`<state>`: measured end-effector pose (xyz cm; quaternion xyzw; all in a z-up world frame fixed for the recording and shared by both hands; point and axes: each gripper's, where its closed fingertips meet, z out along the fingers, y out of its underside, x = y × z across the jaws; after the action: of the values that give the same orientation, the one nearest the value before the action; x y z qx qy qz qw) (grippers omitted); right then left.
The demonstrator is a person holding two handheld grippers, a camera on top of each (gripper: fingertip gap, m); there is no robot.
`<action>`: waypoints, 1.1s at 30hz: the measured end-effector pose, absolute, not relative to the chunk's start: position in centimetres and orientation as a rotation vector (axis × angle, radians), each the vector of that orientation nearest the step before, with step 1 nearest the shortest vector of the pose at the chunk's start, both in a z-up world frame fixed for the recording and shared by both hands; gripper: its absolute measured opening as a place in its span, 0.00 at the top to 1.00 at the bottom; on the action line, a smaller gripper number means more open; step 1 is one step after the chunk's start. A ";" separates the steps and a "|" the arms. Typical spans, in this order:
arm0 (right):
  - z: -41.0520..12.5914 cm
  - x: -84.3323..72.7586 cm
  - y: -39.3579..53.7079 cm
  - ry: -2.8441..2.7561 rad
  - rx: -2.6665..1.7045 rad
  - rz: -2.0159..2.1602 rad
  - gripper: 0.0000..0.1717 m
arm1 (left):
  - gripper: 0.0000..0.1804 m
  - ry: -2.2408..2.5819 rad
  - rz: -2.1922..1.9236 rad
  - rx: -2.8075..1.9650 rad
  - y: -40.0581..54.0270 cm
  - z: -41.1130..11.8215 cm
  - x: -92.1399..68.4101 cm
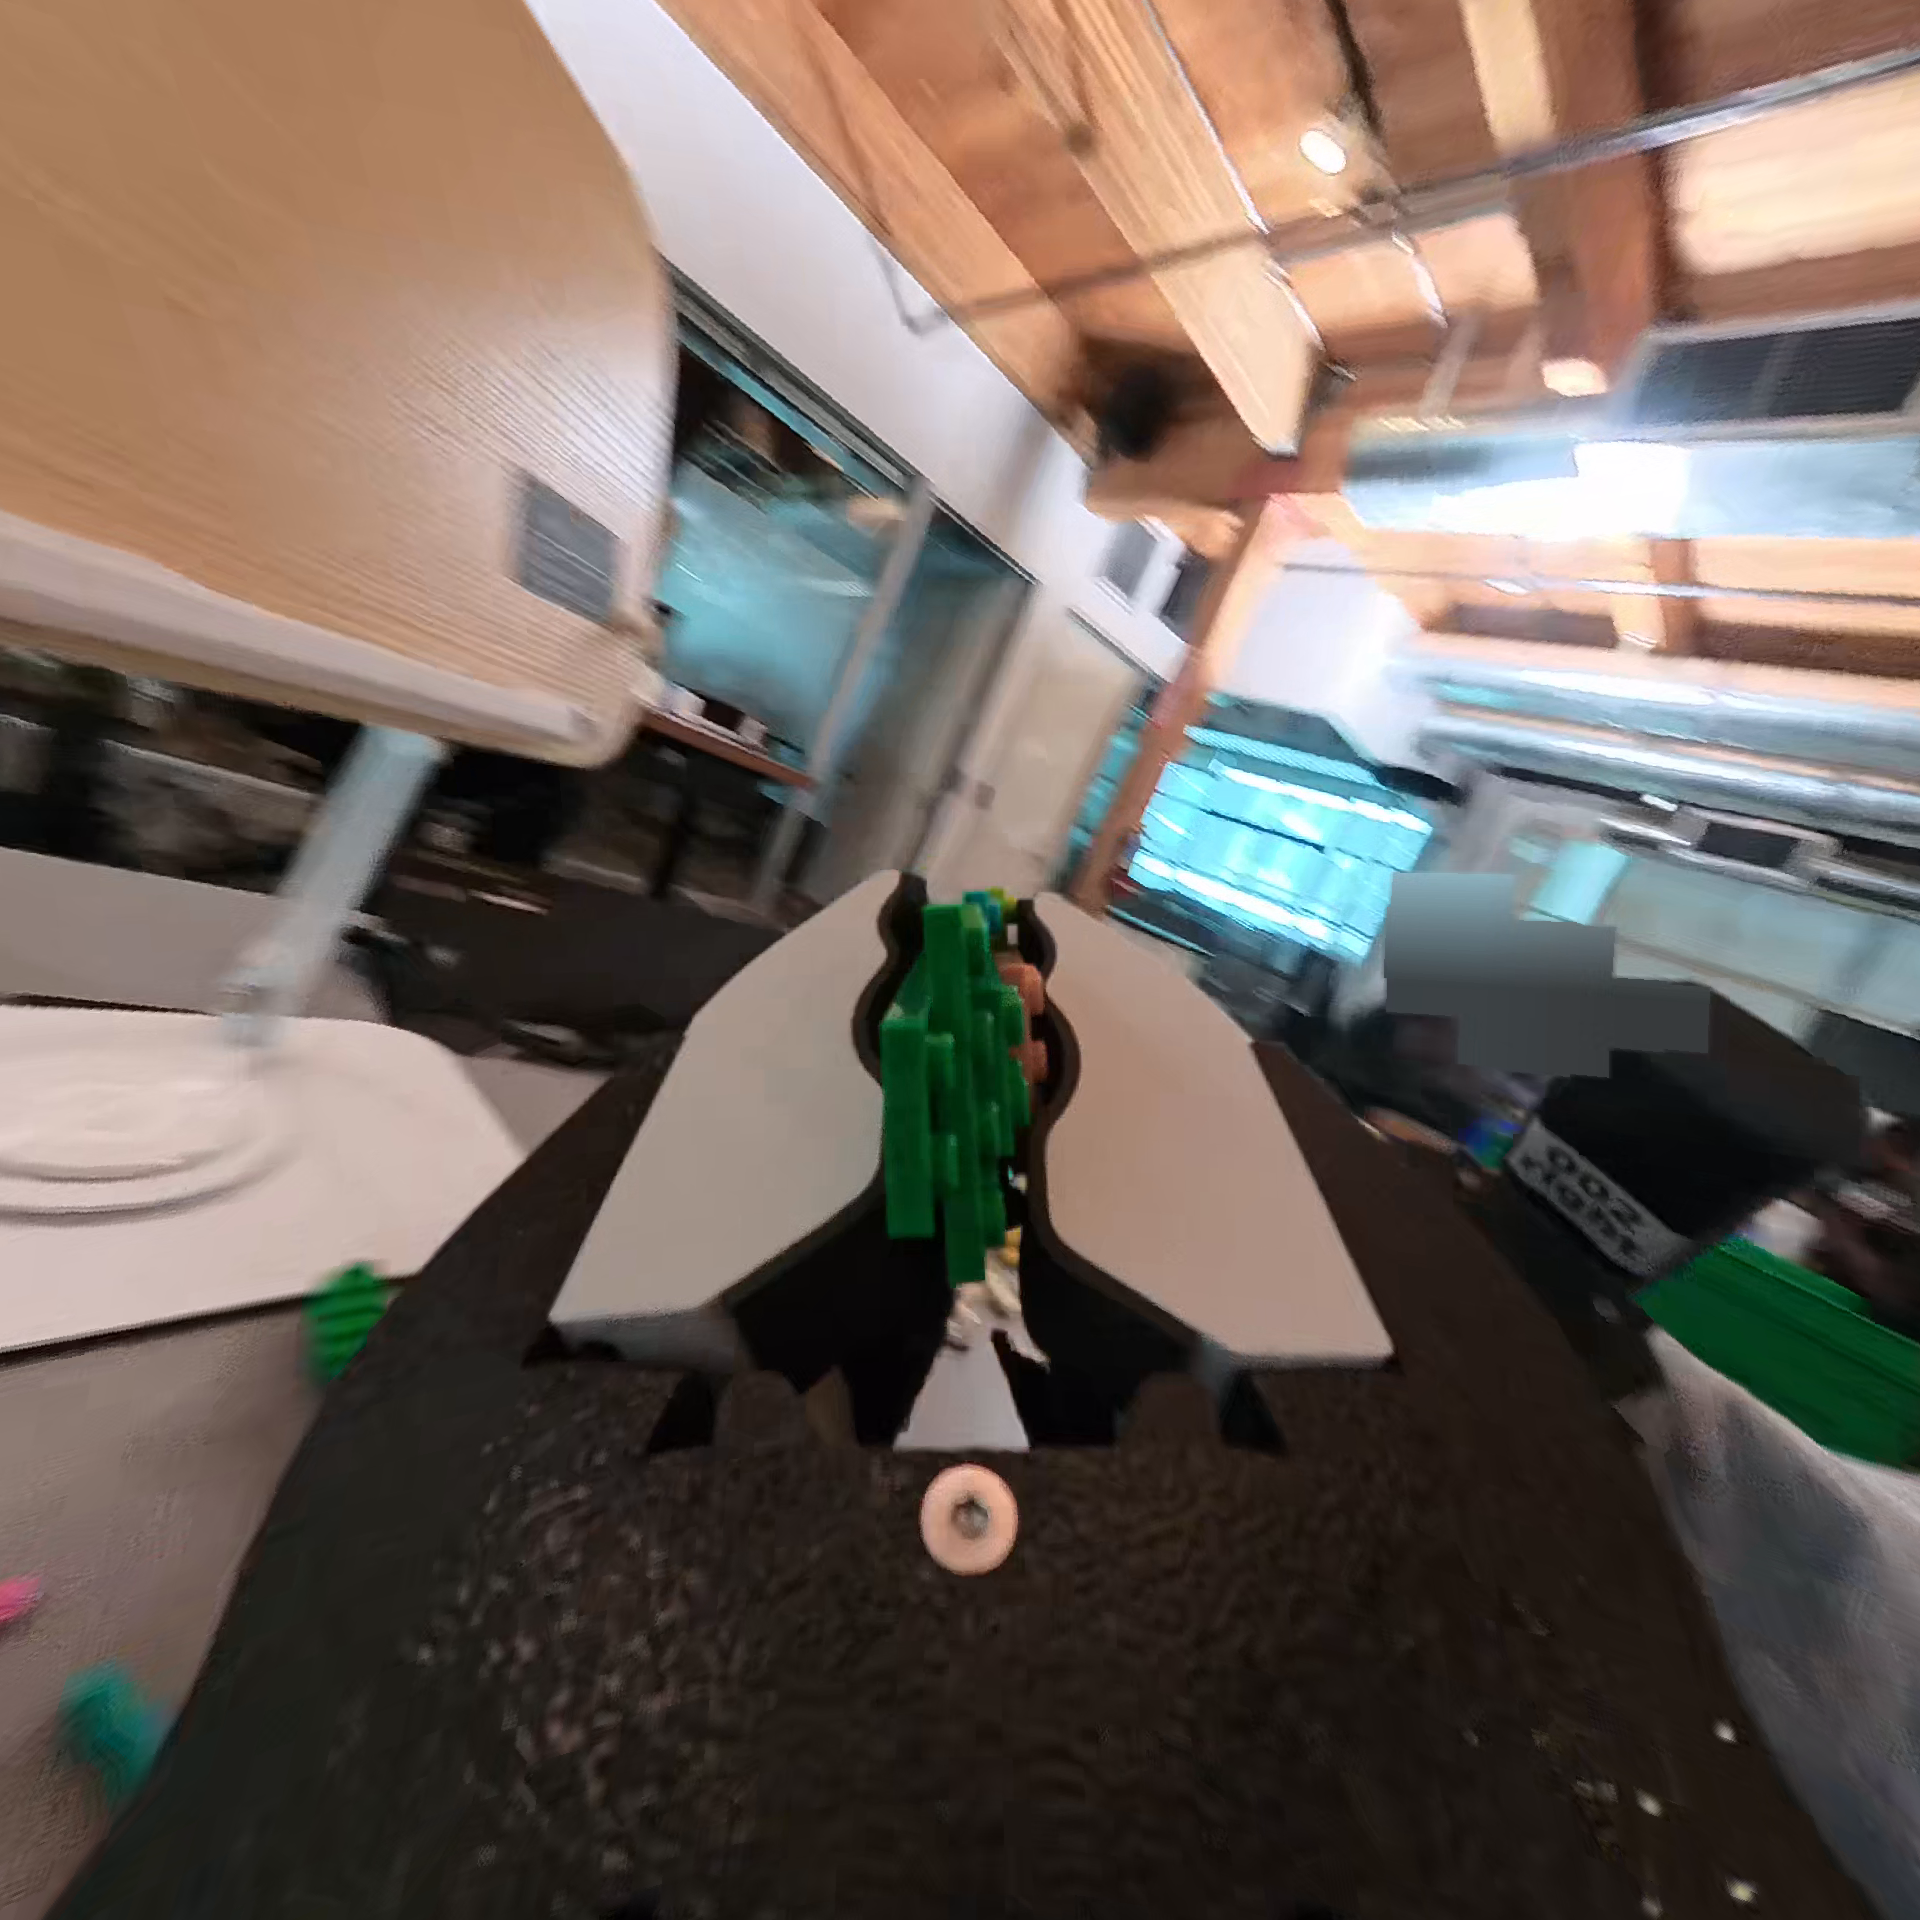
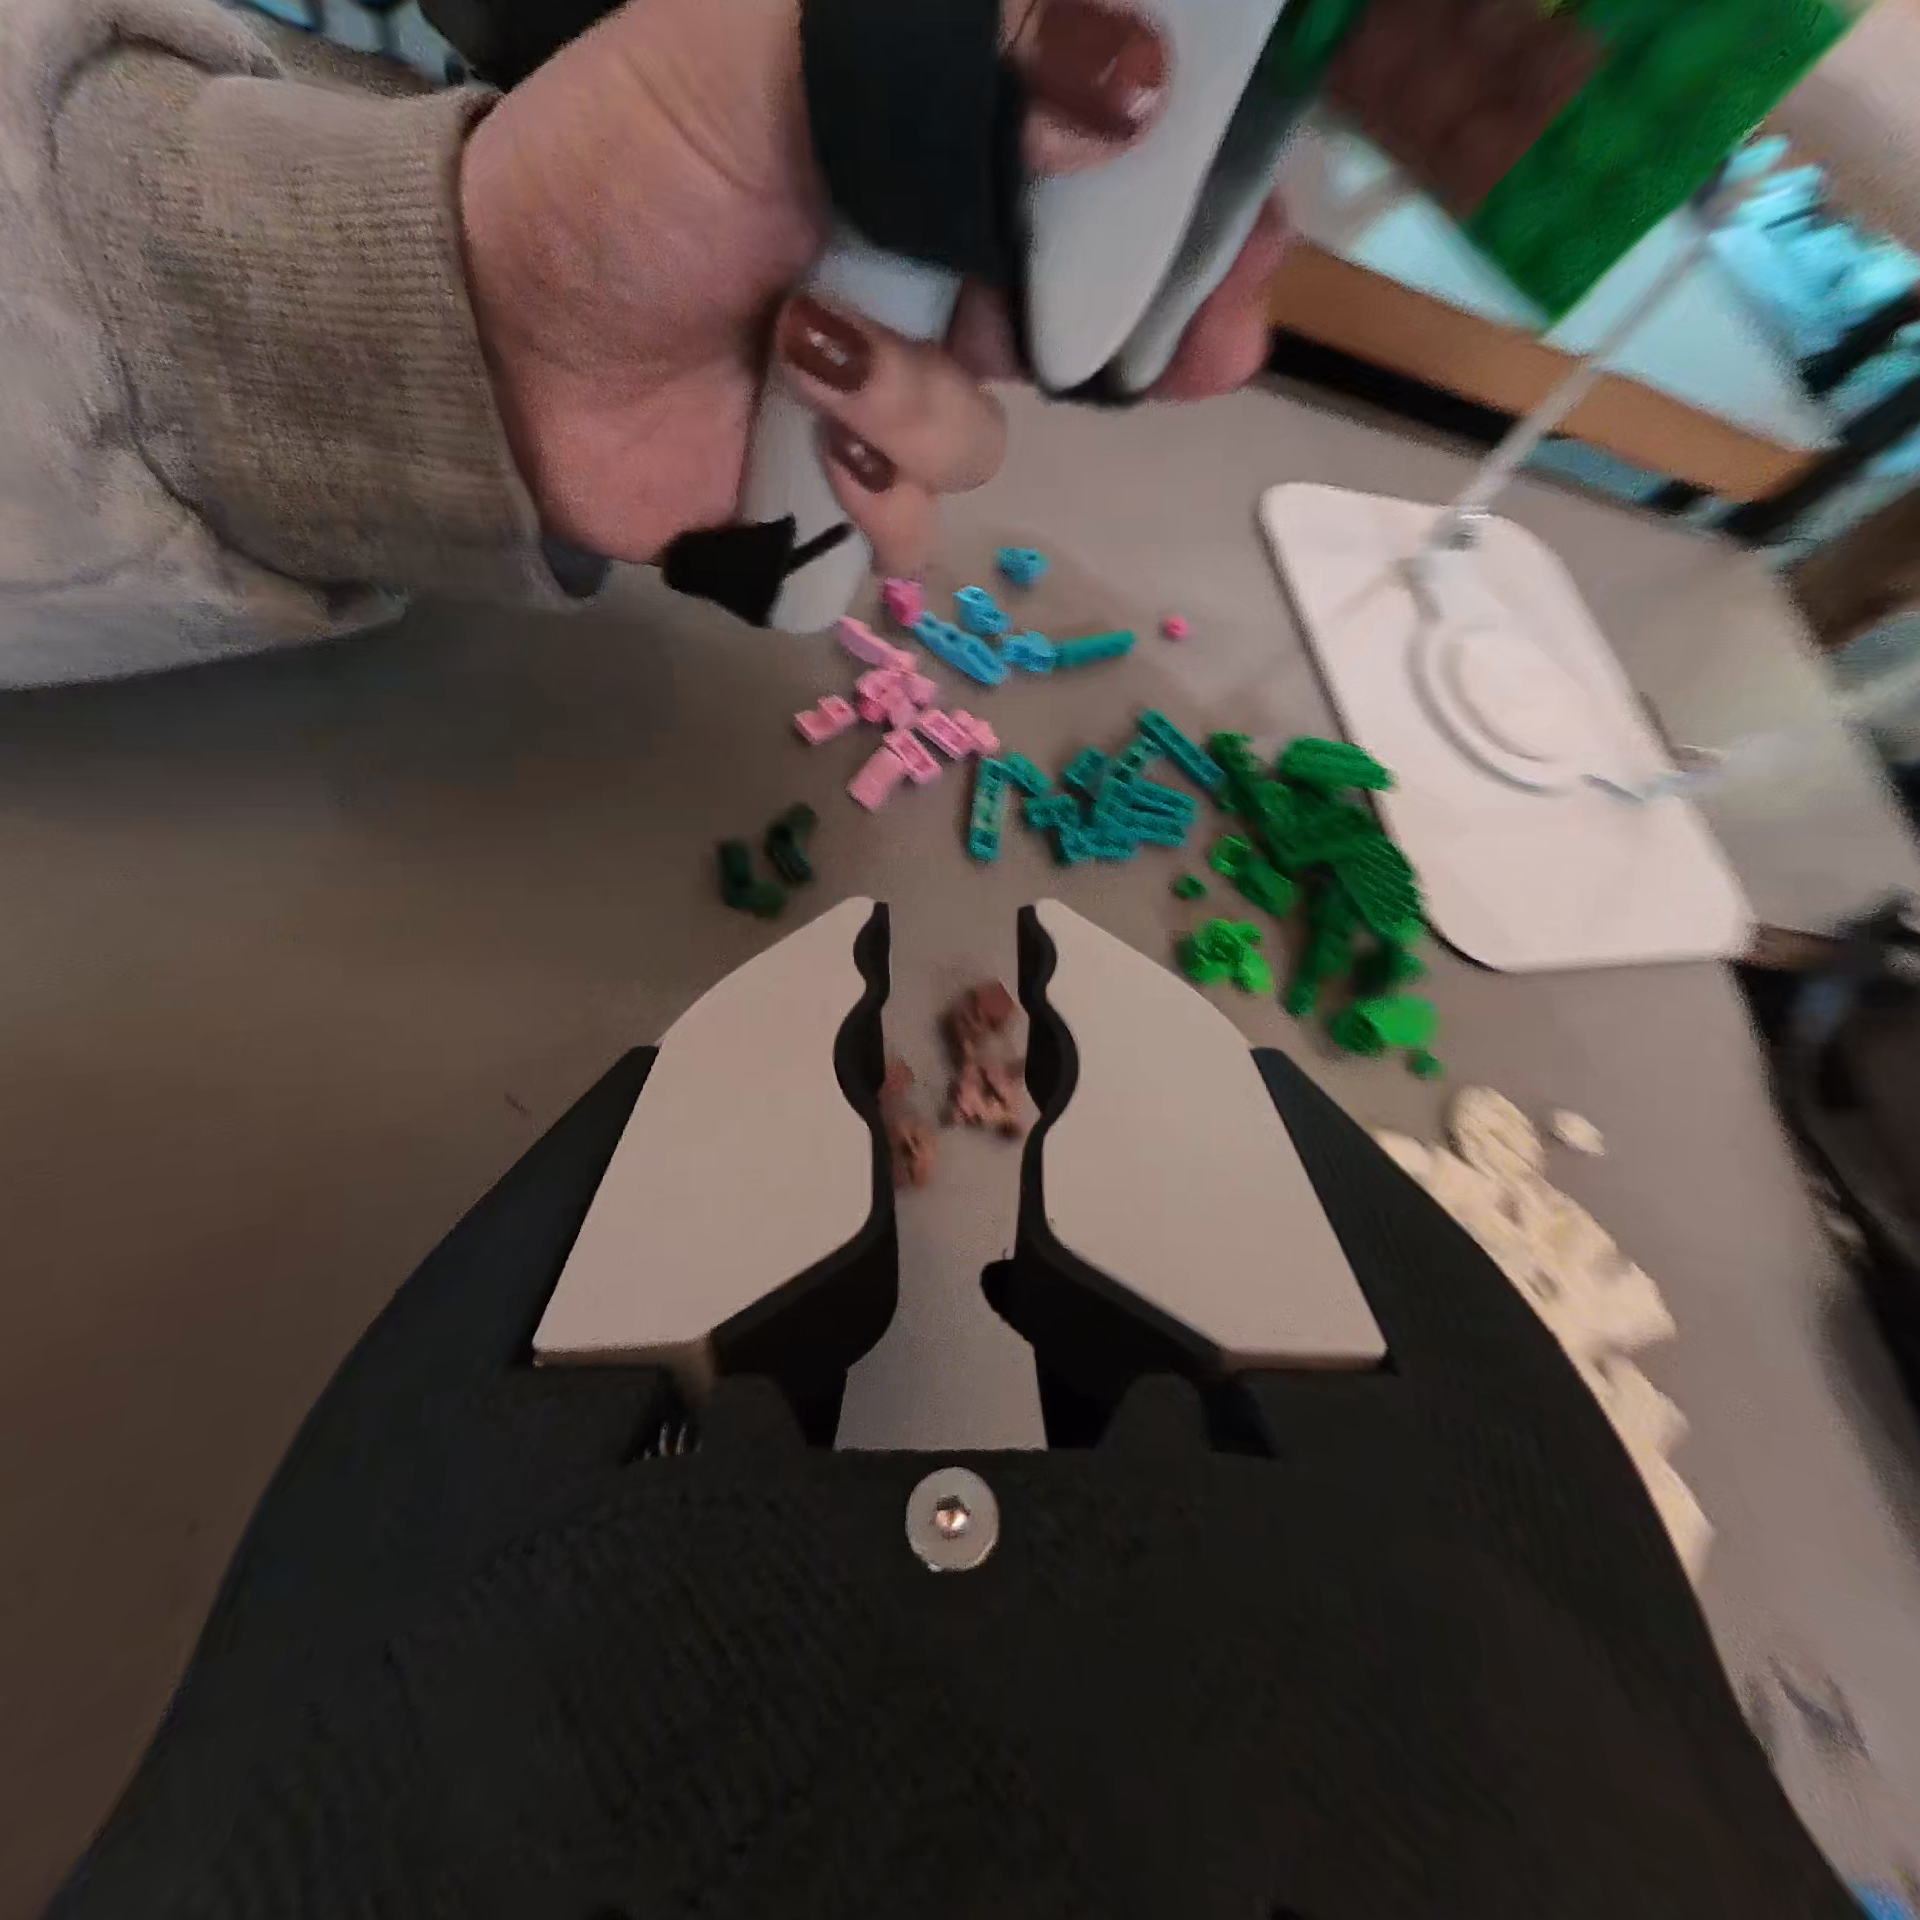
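— Tongs first: your left gripper (image 1: 961, 904) clamps a green brick assembly (image 1: 951, 1081), lifted off the grey table (image 2: 416, 935). Your right gripper (image 2: 954, 914) gapes, holding nothing.

— And below it?

— Brown pieces (image 2: 977, 1049) lie loose on that table, nearest its fingertips.

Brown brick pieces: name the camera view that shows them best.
Right wrist view. The brown brick pieces lie on the grey table, seen through the open right gripper, which holds nothing. The left wrist view points up into the room and shows none of them.
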<state>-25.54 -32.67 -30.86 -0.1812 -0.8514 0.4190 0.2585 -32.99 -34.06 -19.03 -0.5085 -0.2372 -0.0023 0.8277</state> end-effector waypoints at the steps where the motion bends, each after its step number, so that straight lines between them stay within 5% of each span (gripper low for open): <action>1: -30.3 -24.8 -31.2 -2.227 -0.498 1.121 0.87 | 0.91 -0.465 -0.086 -1.119 -32.7 -19.4 -31.9; 14: -26.1 -14.1 -20.5 -1.591 -0.479 1.086 0.82 | 0.90 -0.154 -0.378 -1.347 -21.8 -24.5 -15.1; 17: -24.0 -13.3 -19.3 -1.439 -0.595 1.318 0.92 | 0.90 -0.069 -0.435 -1.343 -21.7 -24.6 -13.6; 33: -25.8 -11.0 -23.5 -1.795 -0.711 1.876 0.87 | 0.89 0.169 -0.355 -1.332 -22.1 -24.7 -10.4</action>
<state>-10.99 -23.51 -25.81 -0.2575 -0.6501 0.6793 0.2227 -10.42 -22.07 -24.70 -0.6136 0.0780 -0.1636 0.7685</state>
